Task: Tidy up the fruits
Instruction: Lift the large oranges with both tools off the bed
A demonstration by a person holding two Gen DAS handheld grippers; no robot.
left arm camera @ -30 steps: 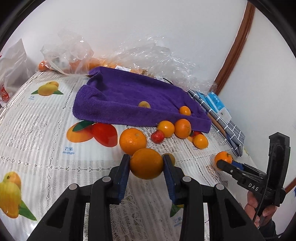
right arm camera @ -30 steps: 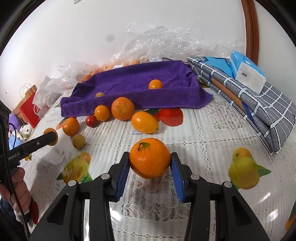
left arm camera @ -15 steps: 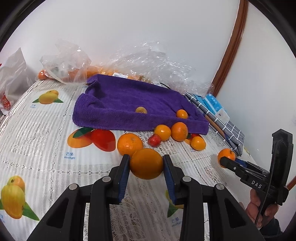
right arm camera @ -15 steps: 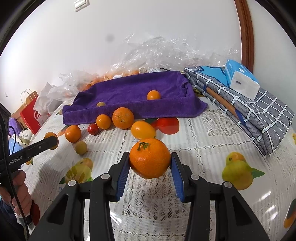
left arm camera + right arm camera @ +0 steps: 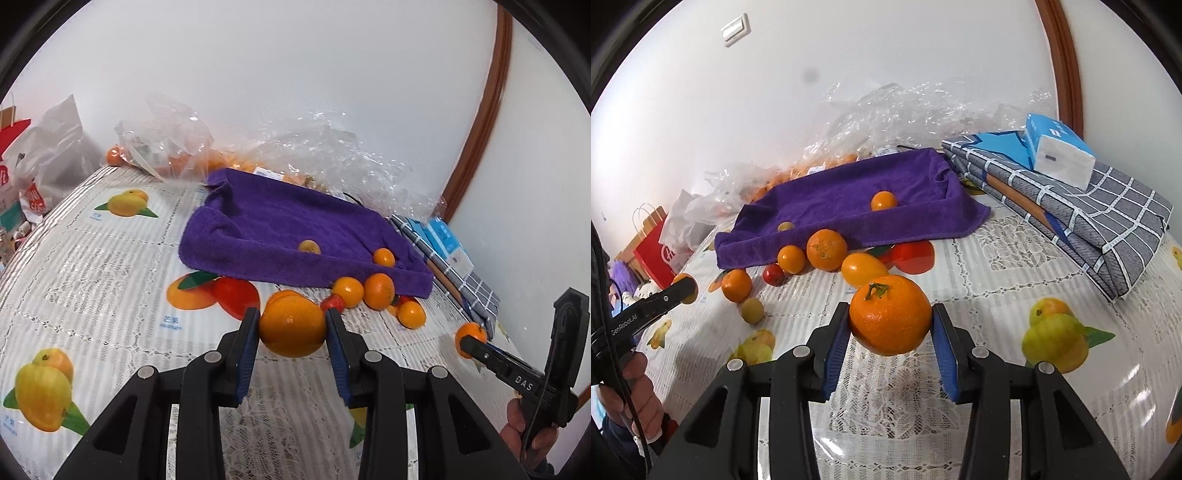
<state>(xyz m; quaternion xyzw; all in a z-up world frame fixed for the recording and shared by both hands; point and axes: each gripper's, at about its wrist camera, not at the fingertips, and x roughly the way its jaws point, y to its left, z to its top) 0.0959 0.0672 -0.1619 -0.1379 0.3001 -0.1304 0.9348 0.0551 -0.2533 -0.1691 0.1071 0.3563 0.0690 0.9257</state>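
Above the table (image 5: pixel 1015 258), the left claw (image 5: pixel 291 326) clamps a smooth orange (image 5: pixel 291 325) while the right claw (image 5: pixel 890 319) clamps a stemmed tangerine (image 5: pixel 890 314).

Two smooth orange fruits held (image 5: pixel 291 325) (image 5: pixel 890 314). Two small orange fruits on purple terry towel (image 5: pixel 849 195): (image 5: pixel 883 200) (image 5: pixel 785 226). Six loose fruits on desk before towel, one small red fruit (image 5: pixel 773 274) among them. One blue-white tissue pack (image 5: pixel 1058 149). One red paper bag (image 5: pixel 652 247).
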